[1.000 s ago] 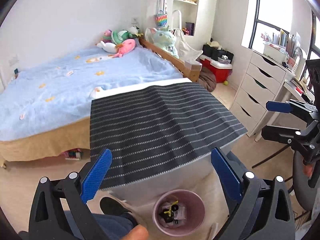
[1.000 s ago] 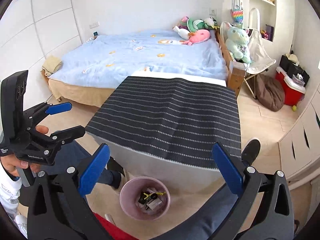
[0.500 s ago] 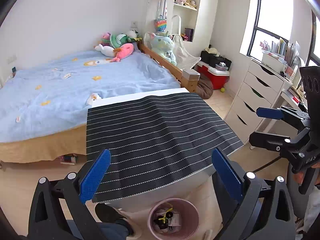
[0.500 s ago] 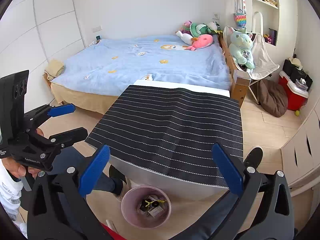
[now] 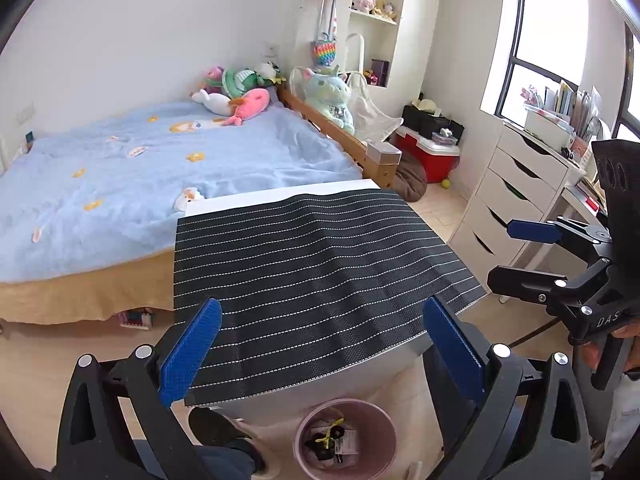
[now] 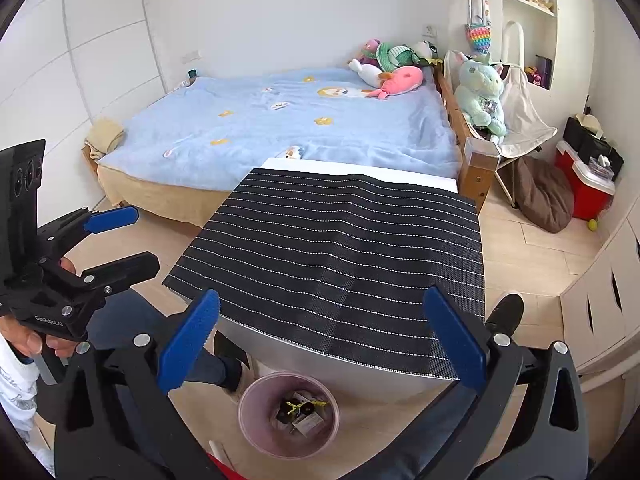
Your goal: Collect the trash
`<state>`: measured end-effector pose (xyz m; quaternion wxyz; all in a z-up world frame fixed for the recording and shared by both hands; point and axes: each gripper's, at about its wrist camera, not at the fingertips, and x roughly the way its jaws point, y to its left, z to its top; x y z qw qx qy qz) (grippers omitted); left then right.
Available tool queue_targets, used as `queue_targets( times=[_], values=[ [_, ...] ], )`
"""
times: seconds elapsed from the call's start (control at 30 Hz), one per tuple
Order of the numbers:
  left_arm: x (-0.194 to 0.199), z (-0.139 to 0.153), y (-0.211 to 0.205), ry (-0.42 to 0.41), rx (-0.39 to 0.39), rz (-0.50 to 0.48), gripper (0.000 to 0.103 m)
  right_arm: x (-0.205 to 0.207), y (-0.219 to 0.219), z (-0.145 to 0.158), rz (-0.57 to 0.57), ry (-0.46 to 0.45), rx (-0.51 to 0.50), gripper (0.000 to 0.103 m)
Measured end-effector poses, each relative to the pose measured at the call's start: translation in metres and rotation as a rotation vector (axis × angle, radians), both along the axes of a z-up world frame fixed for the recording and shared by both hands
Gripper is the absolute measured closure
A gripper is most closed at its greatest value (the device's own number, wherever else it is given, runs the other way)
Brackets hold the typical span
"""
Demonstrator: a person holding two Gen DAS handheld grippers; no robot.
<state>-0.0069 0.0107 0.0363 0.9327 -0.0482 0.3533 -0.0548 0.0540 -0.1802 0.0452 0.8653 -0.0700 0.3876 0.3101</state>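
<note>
Both grippers, left (image 5: 320, 350) and right (image 6: 322, 340), hung with fingers spread apart and empty above the mat-covered table (image 5: 312, 264) and pink bin (image 6: 289, 416) holding trash (image 6: 302, 412).

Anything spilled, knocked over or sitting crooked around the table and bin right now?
Mostly tidy. The black striped mat overhangs the white table's near edge. The pink round bin stands upright on the floor with scraps inside, nothing spilled. Left gripper and right gripper are open and empty.
</note>
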Motion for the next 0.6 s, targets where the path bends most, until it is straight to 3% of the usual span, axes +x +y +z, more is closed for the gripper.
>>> queue_targets(
  times=[0.6],
  values=[
    [-0.0015,0.0005,-0.0035,0.001,-0.004,0.001,0.006,-0.0005,-0.0009,0.0,-0.001,-0.001,-0.001,0.003]
  ],
)
